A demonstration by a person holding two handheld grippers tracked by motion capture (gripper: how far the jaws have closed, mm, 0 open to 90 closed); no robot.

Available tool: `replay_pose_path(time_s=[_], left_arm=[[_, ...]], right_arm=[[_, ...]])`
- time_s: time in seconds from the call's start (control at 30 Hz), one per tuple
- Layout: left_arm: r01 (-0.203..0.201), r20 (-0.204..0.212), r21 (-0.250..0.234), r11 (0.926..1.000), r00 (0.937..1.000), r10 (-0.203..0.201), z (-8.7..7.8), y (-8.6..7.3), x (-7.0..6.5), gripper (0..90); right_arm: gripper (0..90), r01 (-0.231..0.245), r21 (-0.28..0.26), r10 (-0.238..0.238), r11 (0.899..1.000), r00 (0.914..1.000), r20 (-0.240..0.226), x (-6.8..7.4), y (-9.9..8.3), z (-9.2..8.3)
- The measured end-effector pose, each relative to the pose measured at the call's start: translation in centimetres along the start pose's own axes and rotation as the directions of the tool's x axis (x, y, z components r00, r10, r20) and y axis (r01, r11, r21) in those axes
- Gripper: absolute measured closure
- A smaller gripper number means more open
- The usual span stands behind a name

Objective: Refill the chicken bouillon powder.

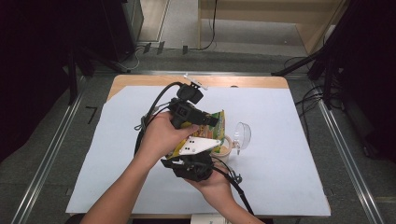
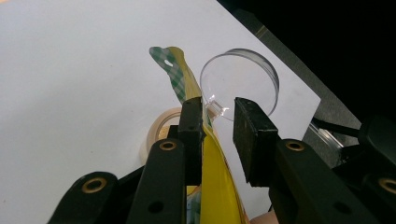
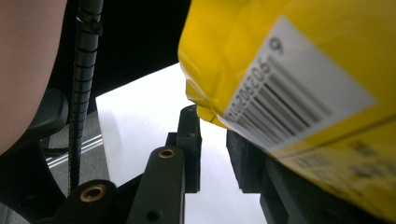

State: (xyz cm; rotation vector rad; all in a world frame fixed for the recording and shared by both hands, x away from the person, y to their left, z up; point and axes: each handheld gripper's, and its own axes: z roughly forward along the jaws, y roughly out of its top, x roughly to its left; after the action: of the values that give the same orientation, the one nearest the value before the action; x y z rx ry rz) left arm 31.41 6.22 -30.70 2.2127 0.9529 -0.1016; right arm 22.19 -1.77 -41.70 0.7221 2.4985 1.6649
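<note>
Both tongs (image 2: 218, 121) (image 3: 212, 149) gape beside yellow packet (image 2: 217, 182), crowding tape roll (image 2: 159, 126) and clear lid (image 2: 243, 79).

Bright white table sheet (image 1: 280, 154), dark surrounds, close yellow packet (image 3: 303, 70) blurred

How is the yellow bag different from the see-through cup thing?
The yellow bag is solid yellow with a green checked top, while the clear cup is see-through. The bag looks soft and crinkly; the cup looks hard, with a round rim. The bag is up between the left tongs, while the cup lies on its side on the white sheet. Both are close together in the high view.
</note>
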Motion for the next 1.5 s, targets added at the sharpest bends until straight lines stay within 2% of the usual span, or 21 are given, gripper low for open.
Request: replay_pose_path(time_s=[0.5,0.97,1.5], left_arm=[[-0.013,-0.013,-0.003,0.9999,0.9998,0.013,-0.1,-0.01,-0.29,73.5],[-0.007,0.004,0.004,1.0,1.0,0.007,0.06,0.42,0.09,73.8],[-0.006,0.015,-0.003,1.0,0.9999,0.006,0.14,0.54,0.2,73.8]], right_arm=[[77.5,-0.001,-0.009,0.001,1.0,1.0,-0.002,-0.1,-0.07,0.04],[77.0,-0.031,-0.008,0.031,1.0,0.9995,-0.005,-0.09,0.36,-0.1],[76.2,-0.02,0.005,0.02,1.0,0.9998,0.006,-0.16,0.45,-0.18]])
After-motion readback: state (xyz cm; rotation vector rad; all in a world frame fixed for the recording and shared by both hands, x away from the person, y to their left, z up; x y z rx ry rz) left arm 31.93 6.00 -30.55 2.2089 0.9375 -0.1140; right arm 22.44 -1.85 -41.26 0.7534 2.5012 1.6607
